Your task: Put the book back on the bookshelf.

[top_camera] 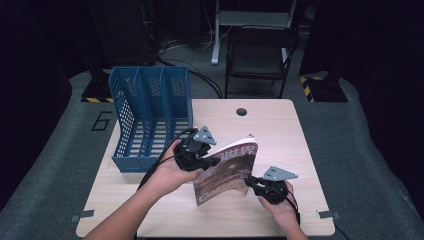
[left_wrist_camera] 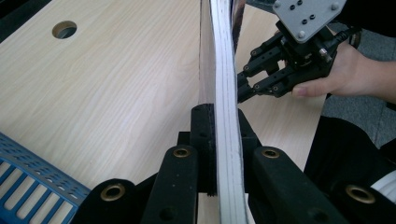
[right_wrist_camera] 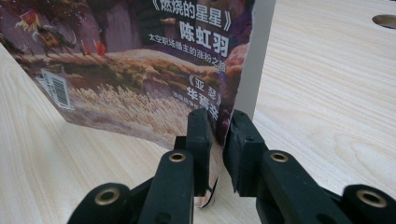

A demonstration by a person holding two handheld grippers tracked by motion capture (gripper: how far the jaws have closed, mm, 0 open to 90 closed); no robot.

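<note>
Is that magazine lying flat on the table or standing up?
Standing up. The magazine is on its lower edge on the table, leaning slightly, gripped by the left tool and right tool.
</note>
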